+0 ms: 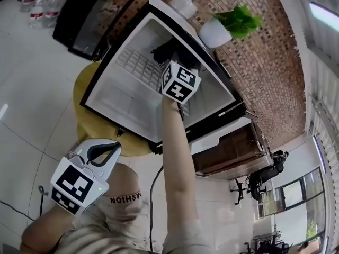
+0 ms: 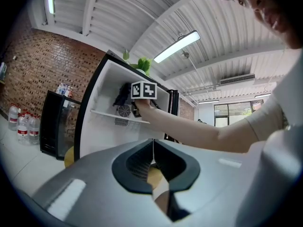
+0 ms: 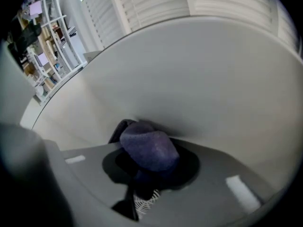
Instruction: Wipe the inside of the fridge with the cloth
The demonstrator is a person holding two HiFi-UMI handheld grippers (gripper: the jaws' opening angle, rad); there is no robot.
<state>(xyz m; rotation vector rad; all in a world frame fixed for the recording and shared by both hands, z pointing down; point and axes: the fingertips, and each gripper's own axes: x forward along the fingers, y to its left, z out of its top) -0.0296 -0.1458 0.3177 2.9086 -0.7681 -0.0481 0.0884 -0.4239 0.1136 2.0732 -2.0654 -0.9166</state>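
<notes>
Right tongs (image 1: 170, 57) are deep in the open mini fridge (image 1: 132, 97), pinching a dark blue cloth (image 3: 149, 148) wadded at their tips, and the wad looks pressed on a white inner wall near the wire shelf (image 1: 135, 65). Left tongs (image 2: 153, 150) are pressed together on nothing, low by the knee and well clear. I'd go for steady pressure with the wad flat and overlapping strokes - the grip looks like it's on one fold only, so ease off at corners and stay clear of the shelf wires - likely snag.
</notes>
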